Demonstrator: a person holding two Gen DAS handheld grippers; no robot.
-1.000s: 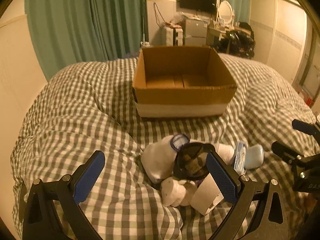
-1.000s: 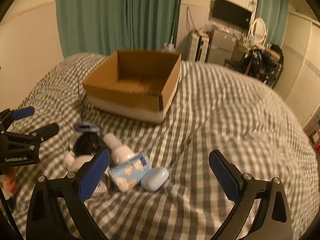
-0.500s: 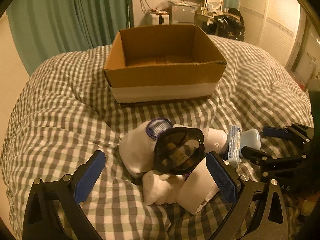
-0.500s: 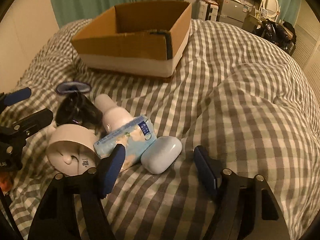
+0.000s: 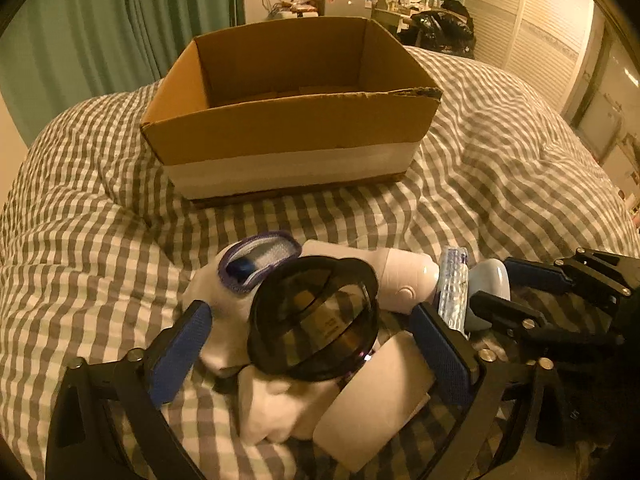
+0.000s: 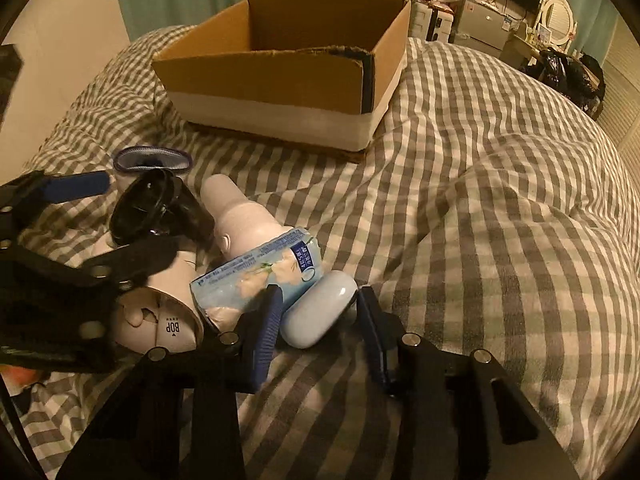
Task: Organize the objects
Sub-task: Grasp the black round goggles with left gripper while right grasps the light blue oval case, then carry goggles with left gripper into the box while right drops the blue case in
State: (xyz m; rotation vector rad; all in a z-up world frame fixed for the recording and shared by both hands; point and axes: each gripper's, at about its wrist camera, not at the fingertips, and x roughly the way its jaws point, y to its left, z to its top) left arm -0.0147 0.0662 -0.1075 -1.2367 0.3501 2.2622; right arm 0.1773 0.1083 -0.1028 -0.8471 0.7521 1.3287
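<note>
Right gripper (image 6: 320, 308), fingers narrowed since 1 s ago, now straddles a pale blue oval case (image 6: 318, 310) w/ pads at or just beside its sides; can't tell if it's clamped yet. Case rests on the checked duvet (image 6: 480, 200), touching a blue tissue pack (image 6: 260, 276). Left gripper (image 5: 316, 340) has come down over the pile, fingers apart, either side of a dark round basket-like strainer (image 5: 314, 320), not gripping it. Around that: white cup (image 5: 372, 396), white bottle (image 5: 400, 276), white cloth w/ purple-rimmed pouch (image 5: 260, 256). Beyond, cardboard box (image 5: 292, 120) sits open, nothing seen inside. Vs. earlier: both grippers were higher & wider, box further off. Likely means first pick is starting; nothing boxed yet.
</note>
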